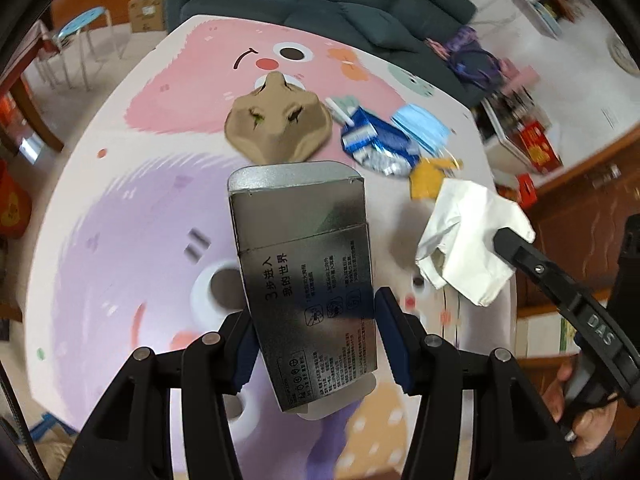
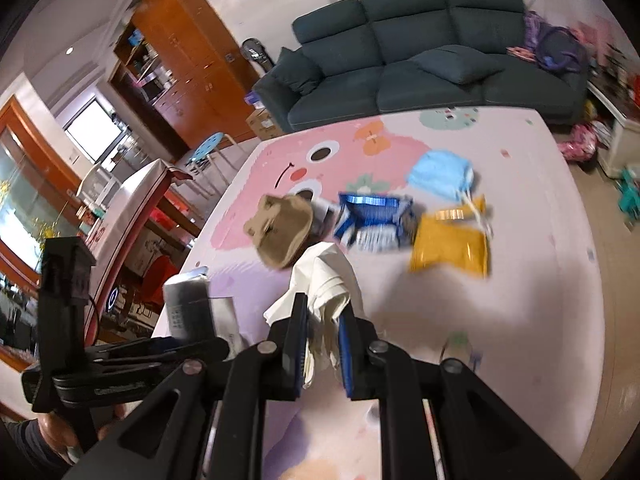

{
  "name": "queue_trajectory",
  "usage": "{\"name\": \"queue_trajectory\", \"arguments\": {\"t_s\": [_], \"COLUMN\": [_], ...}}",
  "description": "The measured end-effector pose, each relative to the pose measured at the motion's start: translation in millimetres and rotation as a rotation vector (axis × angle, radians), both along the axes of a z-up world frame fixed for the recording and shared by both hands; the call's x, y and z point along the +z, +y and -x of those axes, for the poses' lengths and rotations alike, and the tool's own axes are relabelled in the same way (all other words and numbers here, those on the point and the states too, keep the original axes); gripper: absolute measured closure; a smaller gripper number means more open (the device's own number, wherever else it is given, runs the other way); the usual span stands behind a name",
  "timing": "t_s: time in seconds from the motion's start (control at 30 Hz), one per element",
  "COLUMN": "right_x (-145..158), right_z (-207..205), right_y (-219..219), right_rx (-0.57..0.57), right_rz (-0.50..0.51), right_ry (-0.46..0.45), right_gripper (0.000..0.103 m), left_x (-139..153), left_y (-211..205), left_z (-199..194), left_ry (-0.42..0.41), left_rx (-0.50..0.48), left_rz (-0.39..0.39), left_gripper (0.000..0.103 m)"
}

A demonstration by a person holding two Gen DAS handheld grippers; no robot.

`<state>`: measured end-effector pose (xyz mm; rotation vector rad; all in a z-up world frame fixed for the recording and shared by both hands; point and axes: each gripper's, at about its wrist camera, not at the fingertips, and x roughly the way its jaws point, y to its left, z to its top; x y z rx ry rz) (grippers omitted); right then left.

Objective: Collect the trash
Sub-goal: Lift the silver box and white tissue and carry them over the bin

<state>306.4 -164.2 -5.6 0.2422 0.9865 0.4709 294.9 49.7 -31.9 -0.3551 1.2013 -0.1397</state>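
My left gripper point(image 1: 316, 340) is shut on a silver-grey printed carton point(image 1: 304, 264), lifted above the table; the carton point(image 2: 188, 304) also shows at the left of the right wrist view. My right gripper point(image 2: 322, 340) is shut on a crumpled white tissue point(image 2: 324, 292), which hangs in the air at the right of the left wrist view as the tissue point(image 1: 468, 240). On the cartoon-printed table lie a brown pulp cup carrier point(image 1: 276, 124), a blue foil wrapper point(image 1: 376, 142), a blue face mask point(image 1: 420, 124) and a yellow packet point(image 2: 450, 248).
The table point(image 2: 520, 320) carries a pink and purple cartoon cover. A dark sofa point(image 2: 420, 64) stands beyond its far edge, a blue stool point(image 2: 210, 146) to the left, and wooden cabinets point(image 2: 188, 64) along the wall. A hand point(image 1: 584, 412) grips the right tool's handle.
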Motion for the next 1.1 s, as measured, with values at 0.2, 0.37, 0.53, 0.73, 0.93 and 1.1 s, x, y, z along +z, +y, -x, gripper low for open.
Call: {"name": "queue_trajectory", "arguments": {"t_s": [0.2,0.37,0.53,0.73,0.93,1.1], "right_x": [2.8,1.4,-4.2,-14.7,-42.9,-93.7], "right_z": [81.4,153.7,220.7,275.7,308.8,327.3], "right_y": [12.2,27.7,39.3,46.0,38.3,24.9], "right_rx": [-0.132,-0.218,-0.307,-0.344,-0.363,-0.377], "right_rz": [-0.017,-0.021,-0.034,-0.014,0.005,0.006], "right_ry": [0.027,0.035,0.063,0.112,0.186,0.268], "right_gripper": [0.089,0.089,0.089,0.089,0.089,0.089], "left_x": [18.6,29.3,28.4,19.7,-8.1,-48.1], "left_y": [21.3,36.2,40.7,25.1,1.8,-19.2], "left_z": [64.3,113.6,150.2,195.9,238.1,268.6], "left_ry": [-0.026,-0.065,-0.051,-0.042,0.001,0.036], "left_rx": [-0.138,-0.254,-0.343,-0.463,-0.541,-0.577], "left_rz": [-0.013,-0.018,-0.015,-0.031,-0.066,-0.087], "left_gripper": [0.051,0.051,0.051,0.051,0.05,0.05]}}
